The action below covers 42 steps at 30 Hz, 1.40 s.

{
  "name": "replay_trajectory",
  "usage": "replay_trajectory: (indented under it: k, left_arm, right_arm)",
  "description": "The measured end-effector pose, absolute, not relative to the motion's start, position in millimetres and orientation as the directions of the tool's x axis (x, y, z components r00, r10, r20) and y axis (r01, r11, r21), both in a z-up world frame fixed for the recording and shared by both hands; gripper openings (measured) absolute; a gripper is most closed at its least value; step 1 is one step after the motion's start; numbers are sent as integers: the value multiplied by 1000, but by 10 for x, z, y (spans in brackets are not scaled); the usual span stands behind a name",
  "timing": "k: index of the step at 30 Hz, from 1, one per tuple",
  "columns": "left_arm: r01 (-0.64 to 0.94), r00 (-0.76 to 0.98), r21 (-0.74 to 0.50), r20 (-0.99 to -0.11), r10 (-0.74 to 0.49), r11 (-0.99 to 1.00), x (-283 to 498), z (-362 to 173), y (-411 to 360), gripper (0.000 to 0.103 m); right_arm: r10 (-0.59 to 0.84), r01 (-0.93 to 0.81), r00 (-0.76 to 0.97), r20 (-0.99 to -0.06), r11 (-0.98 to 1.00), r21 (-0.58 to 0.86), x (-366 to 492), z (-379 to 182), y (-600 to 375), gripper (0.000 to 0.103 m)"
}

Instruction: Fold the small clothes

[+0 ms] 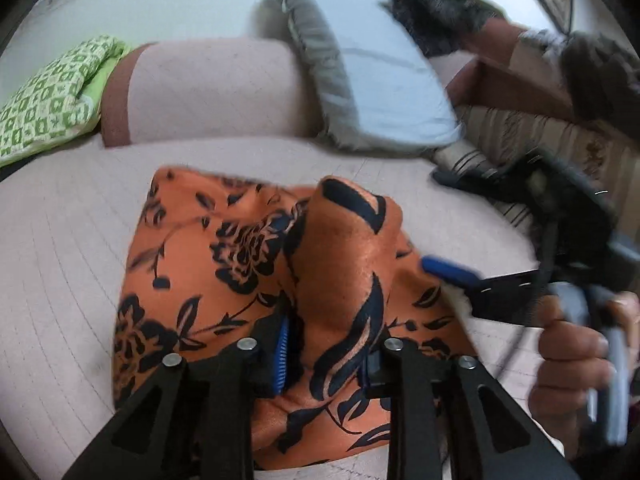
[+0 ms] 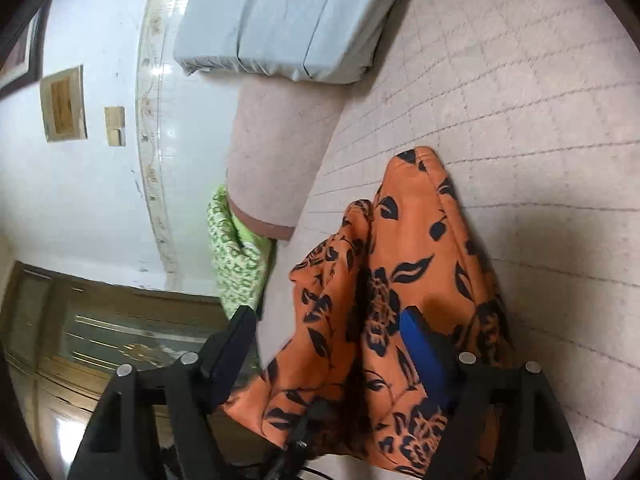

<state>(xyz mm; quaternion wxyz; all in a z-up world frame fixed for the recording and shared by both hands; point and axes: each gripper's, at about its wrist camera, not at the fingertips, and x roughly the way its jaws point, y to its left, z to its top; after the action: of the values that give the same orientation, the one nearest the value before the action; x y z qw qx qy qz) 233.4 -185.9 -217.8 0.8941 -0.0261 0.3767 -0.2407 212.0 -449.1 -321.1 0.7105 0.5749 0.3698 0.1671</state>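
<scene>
An orange garment with black flowers (image 1: 256, 264) lies partly on the pale quilted sofa seat (image 1: 60, 264). A raised fold of it runs between the fingers of my left gripper (image 1: 326, 350), which stand a little apart with the cloth bunched between the blue pads. My right gripper (image 1: 452, 276), held by a hand, reaches in from the right. In the right wrist view the garment (image 2: 404, 280) hangs between the fingers of the right gripper (image 2: 332, 340), which stand wide apart; its blue pad (image 2: 424, 352) rests against the cloth.
A sofa backrest cushion (image 1: 212, 92) stands behind the garment. A green patterned pillow (image 1: 52, 96) lies at the left. A folded light-blue blanket (image 1: 384, 68) rests on the backrest. A striped cloth (image 1: 560, 144) and dark fur items (image 1: 436, 12) lie at the right.
</scene>
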Motion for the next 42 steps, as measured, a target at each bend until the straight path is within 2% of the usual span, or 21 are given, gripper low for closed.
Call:
replay_trajectory:
  k: [1, 3, 6, 8, 12, 16, 19, 21, 25, 29, 33, 34, 36, 37, 42]
  left_arm:
    - [435, 591, -263, -638, -494, 861, 2340, -2076, -1752, 37]
    - [479, 571, -318, -596, -565, 818, 2324, -1926, -1595, 55]
    - [548, 579, -323, -518, -629, 771, 2240, -1757, -1358, 68]
    - [582, 562, -320, -506, -654, 748, 2231, -1738, -1208, 68]
    - [512, 597, -287, -559, -576, 810, 2349, -1888, -888, 68]
    - [358, 518, -363, -690, -506, 861, 2727, -2265, -538, 68]
    - [270, 478, -389, -740, -473, 881, 2806, -2487, -409, 67]
    - [250, 470, -397, -748, -469, 883, 2814, -2543, -350, 68]
    - [268, 489, -370, -743, -456, 890, 2792, -2497, -378, 68]
    - [285, 478, -361, -750, -458, 888, 2800, -2485, -484, 68]
    - [295, 464, -334, -769, -440, 895, 2836, -2532, -609, 68]
    - [294, 463, -331, -771, -437, 897, 2841, -2539, -622, 68]
    - [280, 469, -337, -769, -435, 899, 2853, -2532, -625, 68]
    - [274, 475, -343, -765, -436, 899, 2851, -2518, -622, 68]
    - [307, 504, -375, -716, -483, 875, 2789, -2354, -758, 68]
  right_arm:
    - [686, 193, 645, -337, 281, 940, 2183, -3228, -4463, 78]
    - [699, 200, 613, -368, 313, 929, 2300, -3218, -4323, 78]
    - [726, 193, 579, -371, 320, 927, 2413, -3239, -4152, 78]
    - [743, 190, 567, -355, 302, 934, 2454, -3260, -4036, 78]
    - [730, 224, 544, -414, 349, 910, 2555, -3304, -3822, 77]
    - [709, 247, 517, -480, 413, 876, 2644, -3356, -3636, 77]
    - [702, 245, 497, -510, 450, 859, 2682, -3275, -3550, 77]
    - [675, 227, 532, -512, 469, 853, 2665, -3159, -3585, 77]
    - [614, 237, 528, -587, 556, 796, 2630, -3096, -3738, 78]
    - [698, 251, 423, -578, 522, 815, 2716, -3341, -3609, 77]
    - [738, 140, 387, -553, 545, 826, 2758, -3245, -3304, 77]
    - [713, 115, 397, -578, 586, 802, 2756, -3196, -3218, 74]
    - [668, 83, 405, -625, 654, 752, 2746, -3143, -3102, 39]
    - [633, 81, 411, -657, 692, 718, 2729, -3122, -3080, 28]
    - [568, 37, 544, -617, 719, 694, 2486, -2781, -3294, 24]
